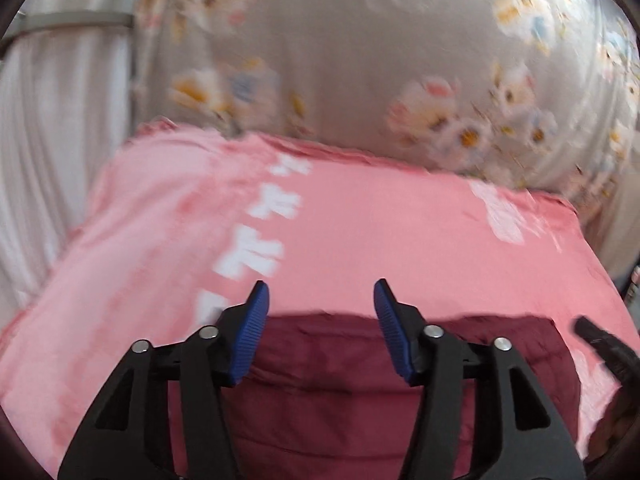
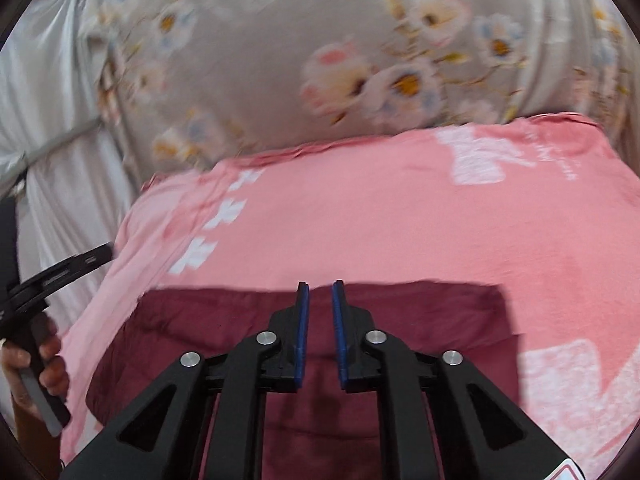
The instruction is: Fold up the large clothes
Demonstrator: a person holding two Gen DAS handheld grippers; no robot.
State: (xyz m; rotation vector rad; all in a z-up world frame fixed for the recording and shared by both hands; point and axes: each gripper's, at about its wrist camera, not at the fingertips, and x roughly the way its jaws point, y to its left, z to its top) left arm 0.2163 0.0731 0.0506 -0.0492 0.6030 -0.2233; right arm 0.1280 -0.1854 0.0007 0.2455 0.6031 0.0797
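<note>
Maroon garment (image 1: 360, 392) lying flat on pink bedsheet (image 1: 360, 240), near edge. Left tongs (image 1: 320, 300) spread wide, right tongs (image 2: 320, 300) nearly closed with a narrow gap, both empty. Likely soft, light, limp; pinch at far corners or hem.

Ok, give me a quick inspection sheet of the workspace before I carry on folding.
Surface: pink printed sheet spread flat.
Job's things: maroon garment lying on the sheet, its far edge straight; fold state unclear.
Clutter: nothing seen.
Grippers: left gripper open, empty, above the garment; right gripper with a narrow gap, holding nothing.
Cables: nothing seen.
Surroundings: floral fabric behind the sheet, white curtain to the left; both blurred.
</note>
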